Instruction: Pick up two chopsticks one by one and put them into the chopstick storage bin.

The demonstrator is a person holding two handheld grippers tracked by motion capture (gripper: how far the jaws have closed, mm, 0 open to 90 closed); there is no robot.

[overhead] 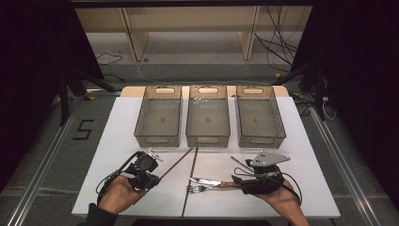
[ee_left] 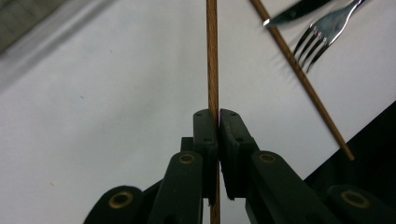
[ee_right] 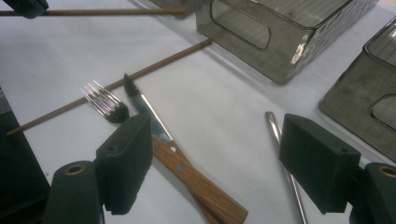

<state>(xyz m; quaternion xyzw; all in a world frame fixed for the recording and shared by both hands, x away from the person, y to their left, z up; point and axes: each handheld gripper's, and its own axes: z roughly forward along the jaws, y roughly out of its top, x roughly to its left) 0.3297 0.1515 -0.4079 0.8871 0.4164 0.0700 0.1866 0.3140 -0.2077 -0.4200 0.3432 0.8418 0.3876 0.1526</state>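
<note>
L gripper point(overhead: 157, 175) pinches a wooden chopstick point(overhead: 176, 163) just above the white table point(overhead: 117, 127), near 3 grey bins point(overhead: 158, 117), all empty. R gripper point(overhead: 235, 176): jaws spread over the knife point(overhead: 207, 181).

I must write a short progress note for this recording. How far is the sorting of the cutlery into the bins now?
Nothing looks done: the three bins look empty. In hand: the left gripper is shut on one chopstick, near the bins. Left: the second chopstick, the fork, the knife and a metal utensil lie on the table; the right gripper is open above them.
</note>
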